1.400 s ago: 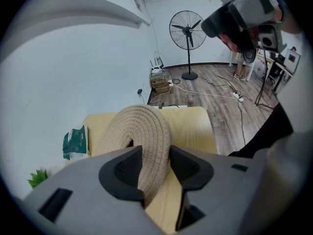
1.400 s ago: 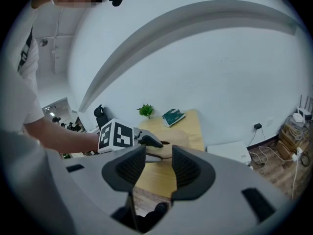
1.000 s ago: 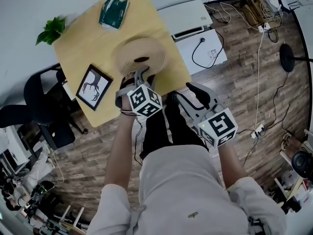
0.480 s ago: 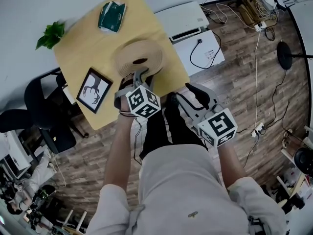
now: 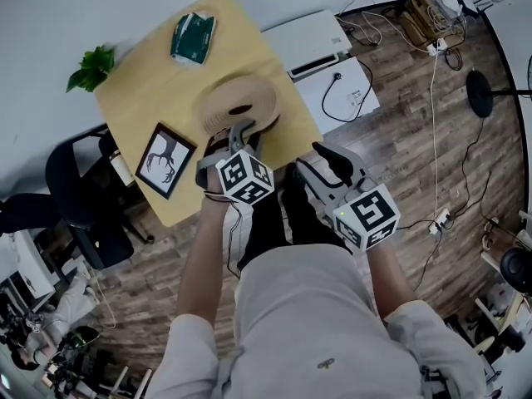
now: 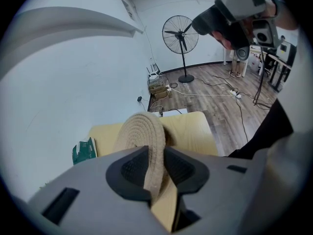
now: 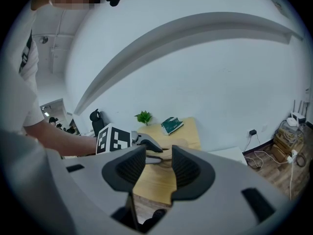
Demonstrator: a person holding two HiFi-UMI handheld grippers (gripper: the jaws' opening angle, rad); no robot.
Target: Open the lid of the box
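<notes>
A round woven box with its coiled lid (image 5: 237, 102) stands near the front edge of the yellow table (image 5: 150, 98). My left gripper (image 5: 241, 130) reaches the lid's near rim. In the left gripper view the woven rim (image 6: 146, 141) stands on edge between the pads of the left gripper (image 6: 156, 168). The jaws are closing and both pads touch the rim. My right gripper (image 5: 320, 163) hangs off the table's front right edge, open with nothing between the jaws of the right gripper (image 7: 159, 168). From there I see the left gripper (image 7: 146, 146) at the box.
A green packet (image 5: 193, 33) lies at the table's far side, a plant (image 5: 91, 65) at its left corner and a framed picture (image 5: 166, 160) at the near left. White units (image 5: 312, 36) and cables sit on the floor to the right. A black chair (image 5: 75, 181) stands to the left.
The left gripper has stayed at the lid's near rim. The right gripper has edged a little toward the table.
</notes>
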